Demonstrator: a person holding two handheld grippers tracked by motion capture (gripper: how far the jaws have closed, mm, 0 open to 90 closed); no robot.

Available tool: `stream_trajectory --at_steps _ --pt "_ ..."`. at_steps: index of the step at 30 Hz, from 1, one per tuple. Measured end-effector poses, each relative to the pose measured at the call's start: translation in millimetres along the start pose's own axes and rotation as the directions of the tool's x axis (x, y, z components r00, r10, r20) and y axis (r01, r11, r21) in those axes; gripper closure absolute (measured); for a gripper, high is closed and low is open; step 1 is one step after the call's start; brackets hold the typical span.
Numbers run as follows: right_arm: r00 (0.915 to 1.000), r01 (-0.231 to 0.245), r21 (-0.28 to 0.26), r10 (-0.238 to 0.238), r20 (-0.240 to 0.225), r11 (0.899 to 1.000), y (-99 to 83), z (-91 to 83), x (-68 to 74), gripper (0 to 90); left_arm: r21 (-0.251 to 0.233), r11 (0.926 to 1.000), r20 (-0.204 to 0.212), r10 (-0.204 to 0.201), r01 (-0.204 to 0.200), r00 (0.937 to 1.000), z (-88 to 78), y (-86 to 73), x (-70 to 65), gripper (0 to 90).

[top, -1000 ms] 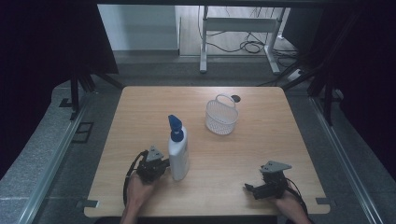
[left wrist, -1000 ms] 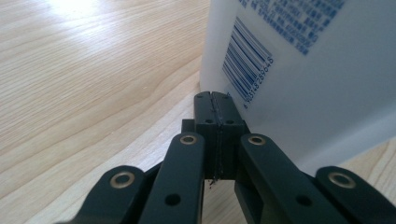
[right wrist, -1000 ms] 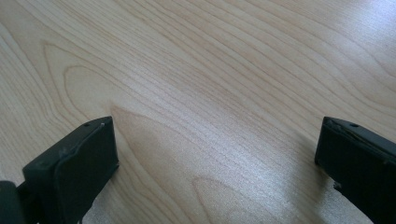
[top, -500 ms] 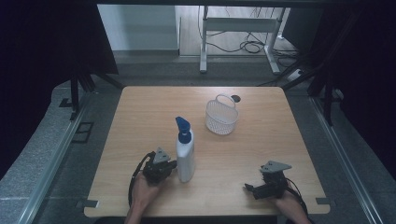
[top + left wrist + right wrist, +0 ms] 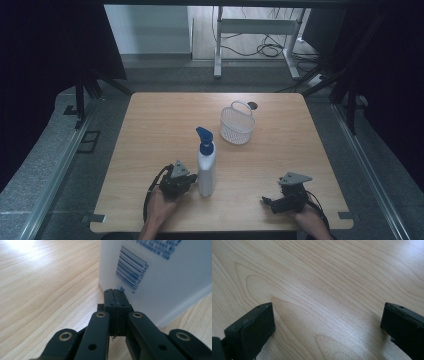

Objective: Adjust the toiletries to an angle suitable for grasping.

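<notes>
A white spray bottle [image 5: 206, 170] with a blue trigger head stands upright near the table's front, left of centre. My left gripper [image 5: 190, 181] lies low on the table just left of it, jaws shut with nothing between them. In the left gripper view the closed tips [image 5: 115, 291] touch the bottle's lower side [image 5: 155, 277], below its barcode label. My right gripper [image 5: 270, 202] rests near the front right, pointing left. Its jaws stand wide open [image 5: 328, 322] over bare wood.
A white wire basket [image 5: 237, 126] with a handle stands behind the bottle, right of centre, with a small dark round spot [image 5: 252, 105] just behind it. The wooden table [image 5: 160, 125] has a dark floor around it and a desk frame with cables beyond.
The bottle and my left gripper have slid together to the right across the table, the bottle staying upright. The right gripper has not moved.
</notes>
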State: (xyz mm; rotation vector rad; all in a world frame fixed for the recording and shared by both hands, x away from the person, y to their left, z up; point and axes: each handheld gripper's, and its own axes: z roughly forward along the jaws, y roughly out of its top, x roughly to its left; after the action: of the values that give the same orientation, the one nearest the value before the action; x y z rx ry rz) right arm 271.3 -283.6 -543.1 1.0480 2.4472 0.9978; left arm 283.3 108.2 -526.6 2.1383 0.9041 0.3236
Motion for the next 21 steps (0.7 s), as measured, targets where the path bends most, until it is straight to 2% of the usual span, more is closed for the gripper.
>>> stream_trajectory --at_steps 21 --pt "1.0000 0.000 0.000 0.000 0.001 1.000 0.0 0.0 0.0 0.0 0.027 0.9978 0.062 0.059 -0.061 0.9963 12.7 4.9 -28.3 89.2"
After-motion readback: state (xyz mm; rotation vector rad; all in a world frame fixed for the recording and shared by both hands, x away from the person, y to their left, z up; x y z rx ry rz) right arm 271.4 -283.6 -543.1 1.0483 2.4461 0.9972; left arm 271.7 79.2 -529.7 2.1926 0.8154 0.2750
